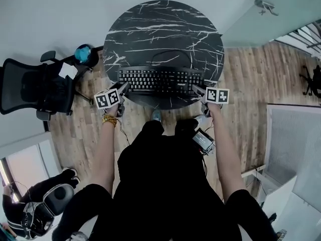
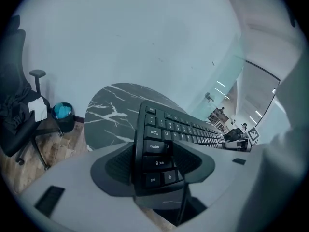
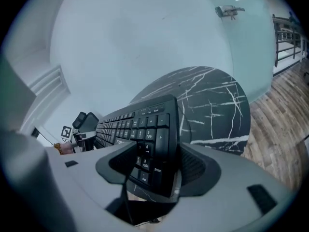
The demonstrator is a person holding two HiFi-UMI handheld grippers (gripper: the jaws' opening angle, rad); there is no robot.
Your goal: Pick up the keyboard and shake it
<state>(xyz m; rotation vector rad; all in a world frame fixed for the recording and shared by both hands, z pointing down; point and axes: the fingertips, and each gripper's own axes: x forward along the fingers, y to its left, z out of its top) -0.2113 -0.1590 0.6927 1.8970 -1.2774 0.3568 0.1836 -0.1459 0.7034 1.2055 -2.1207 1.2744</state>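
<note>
Keyboard (image 1: pixel 160 80) at the near edge of the round black marble desk (image 1: pixel 163 29), gripped at both ends: left claw (image 1: pixel 122 90) clamped over Caps Lock, Shift and Ctrl, right claw (image 1: pixel 198 90) over the number pad by Enter. The grasp looks made; whether it is clear of the desk cannot be told, and the shake seems yet to come. Its brand mark is too blurred to read

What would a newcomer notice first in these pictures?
A black keyboard stands out, clamped at either end by the left claw and the right claw, at the near edge of a round black marble-patterned table. A black office chair sits to the table's left.
</note>
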